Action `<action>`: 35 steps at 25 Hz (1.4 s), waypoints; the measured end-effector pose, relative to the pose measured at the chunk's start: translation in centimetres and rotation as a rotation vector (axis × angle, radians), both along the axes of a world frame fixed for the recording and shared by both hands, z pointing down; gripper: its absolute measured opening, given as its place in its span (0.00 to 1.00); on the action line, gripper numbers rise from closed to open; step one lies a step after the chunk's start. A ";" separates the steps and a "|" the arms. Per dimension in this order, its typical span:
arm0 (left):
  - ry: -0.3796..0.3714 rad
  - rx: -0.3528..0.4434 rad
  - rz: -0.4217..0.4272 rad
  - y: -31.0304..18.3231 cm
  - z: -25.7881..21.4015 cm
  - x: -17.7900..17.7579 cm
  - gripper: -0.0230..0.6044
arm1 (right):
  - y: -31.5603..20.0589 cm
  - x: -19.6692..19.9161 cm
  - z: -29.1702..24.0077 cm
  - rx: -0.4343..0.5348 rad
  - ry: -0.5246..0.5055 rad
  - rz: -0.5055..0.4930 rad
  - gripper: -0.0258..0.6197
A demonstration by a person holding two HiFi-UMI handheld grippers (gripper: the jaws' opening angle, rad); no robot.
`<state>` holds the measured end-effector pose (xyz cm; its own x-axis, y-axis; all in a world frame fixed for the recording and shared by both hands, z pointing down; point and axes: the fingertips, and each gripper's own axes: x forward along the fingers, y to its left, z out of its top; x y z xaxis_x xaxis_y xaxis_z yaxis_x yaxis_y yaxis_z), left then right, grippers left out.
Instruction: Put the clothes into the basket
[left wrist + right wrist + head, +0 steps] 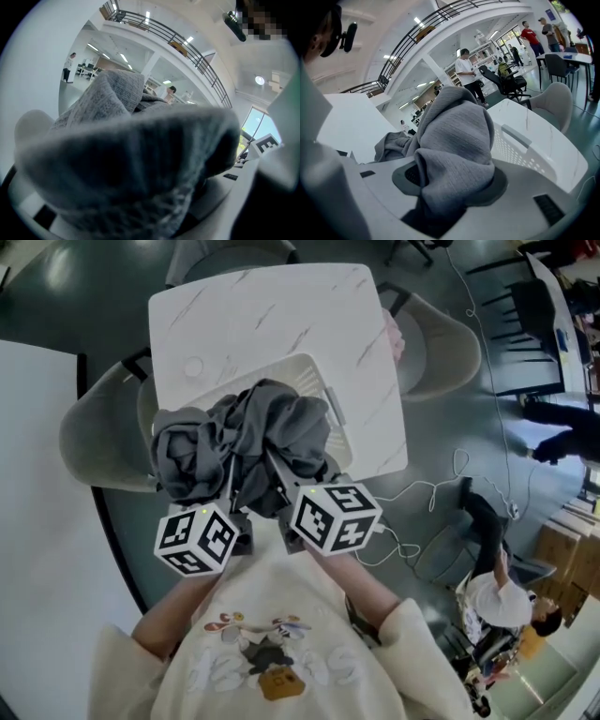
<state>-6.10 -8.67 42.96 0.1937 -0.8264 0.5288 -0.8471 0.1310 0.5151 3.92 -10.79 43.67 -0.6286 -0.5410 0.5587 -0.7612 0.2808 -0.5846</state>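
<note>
A bundle of grey clothes (246,442) hangs over the white perforated basket (314,376) on the marble-topped table (272,315). Both grippers hold it from the near side. My left gripper (228,491) is shut on a thick grey fold, and the cloth (140,159) fills its view and hides the jaws. My right gripper (277,476) is shut on another grey fold (457,154), which bulges up between its jaws. The basket's wall (520,150) lies just to the right of that gripper. The basket's inside is mostly hidden by the cloth.
Grey shell chairs (441,343) stand round the table; one holds something pink (395,334). A white surface (37,474) lies to the left. White cables (422,493) trail on the floor at the right, near a person (502,601) and cartons (567,554).
</note>
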 end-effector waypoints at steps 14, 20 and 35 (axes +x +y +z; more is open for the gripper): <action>-0.012 -0.099 0.015 -0.1 3.8 0.0 0.36 | -0.2 -0.2 3.7 -0.075 0.050 -0.025 0.36; -0.009 -0.132 0.020 -0.1 5.6 0.0 0.36 | -0.4 -0.4 5.1 -0.102 0.083 -0.054 0.36; 0.056 -0.243 -0.020 -0.7 9.5 -0.4 0.36 | -1.7 -1.3 8.3 -0.219 0.186 -0.166 0.36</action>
